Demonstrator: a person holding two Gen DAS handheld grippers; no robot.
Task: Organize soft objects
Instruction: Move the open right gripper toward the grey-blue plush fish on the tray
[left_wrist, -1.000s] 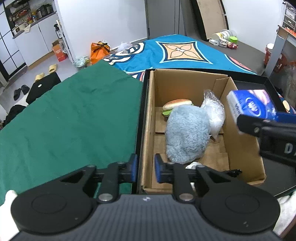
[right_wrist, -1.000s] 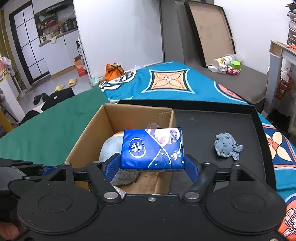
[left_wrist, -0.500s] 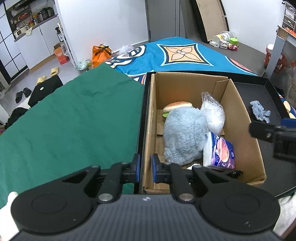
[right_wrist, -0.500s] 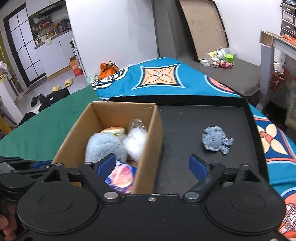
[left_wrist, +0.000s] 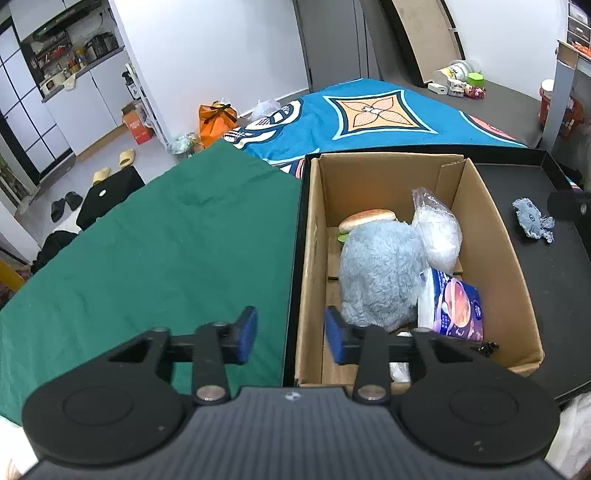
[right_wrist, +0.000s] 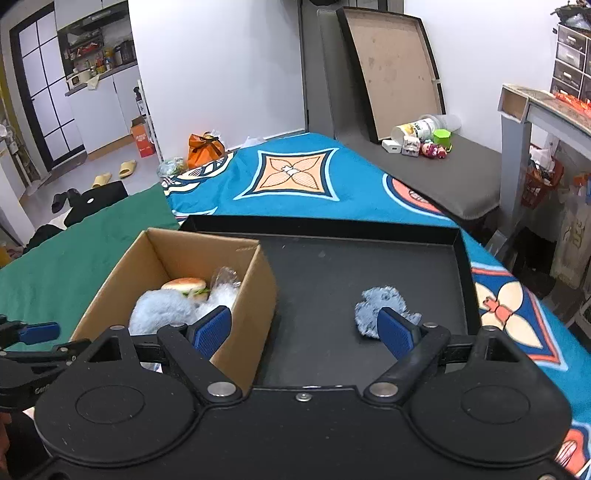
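Right wrist view: right hand-held gripper (right_wrist: 304, 328) gaped empty, toy (right_wrist: 384, 310) loose on tray (right_wrist: 369, 266) beside box (right_wrist: 255, 295); left hand-held gripper (left_wrist: 290, 330), just opening, straddled box wall. Risk: jaws snagging cardboard

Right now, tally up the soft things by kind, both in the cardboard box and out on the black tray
Plush toys: 2, the big fluffy blue plush in the box and the small blue-grey plush on the tray
Toy burger: 1
Clear bag of white stuffing: 1
Tissue pack: 1
Total: 5
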